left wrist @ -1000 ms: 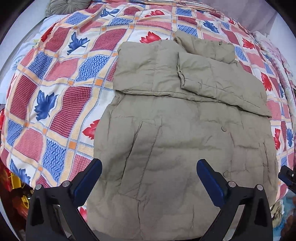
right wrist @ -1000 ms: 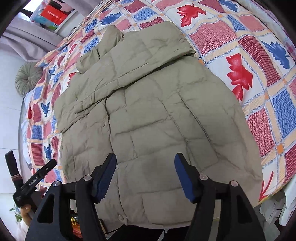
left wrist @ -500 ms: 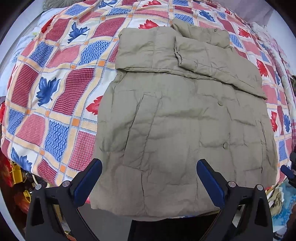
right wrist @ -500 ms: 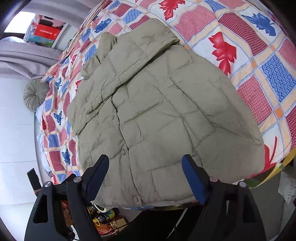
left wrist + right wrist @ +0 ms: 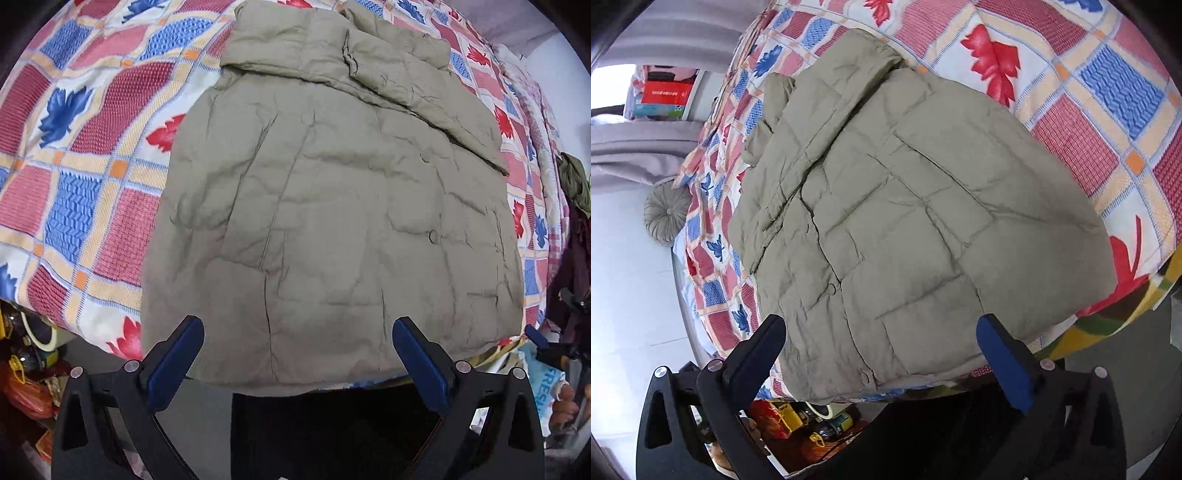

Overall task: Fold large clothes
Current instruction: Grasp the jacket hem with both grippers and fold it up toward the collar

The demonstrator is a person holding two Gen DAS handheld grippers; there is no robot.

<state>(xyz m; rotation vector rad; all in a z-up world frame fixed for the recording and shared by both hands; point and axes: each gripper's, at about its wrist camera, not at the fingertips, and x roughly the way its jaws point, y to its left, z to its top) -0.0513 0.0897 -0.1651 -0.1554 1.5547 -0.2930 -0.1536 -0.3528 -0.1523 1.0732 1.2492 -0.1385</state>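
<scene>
A large khaki quilted jacket (image 5: pixel 332 206) lies flat on the bed, both sleeves folded across its upper part, its hem at the bed's near edge. It also shows in the right wrist view (image 5: pixel 905 229). My left gripper (image 5: pixel 295 354) is open and empty, just in front of the hem's middle. My right gripper (image 5: pixel 879 350) is open and empty, in front of the hem near its right corner. Neither touches the jacket.
The bed carries a red, blue and white leaf-patterned quilt (image 5: pixel 85 155). A round grey cushion (image 5: pixel 665 210) lies at its far end. Clutter (image 5: pixel 798 417) sits on the floor under the bed edge. Clothes (image 5: pixel 572 184) hang at the right.
Both grippers have pulled back toward the bed's near edge and dropped lower, so the hem and the floor below now show. The jacket has not moved.
</scene>
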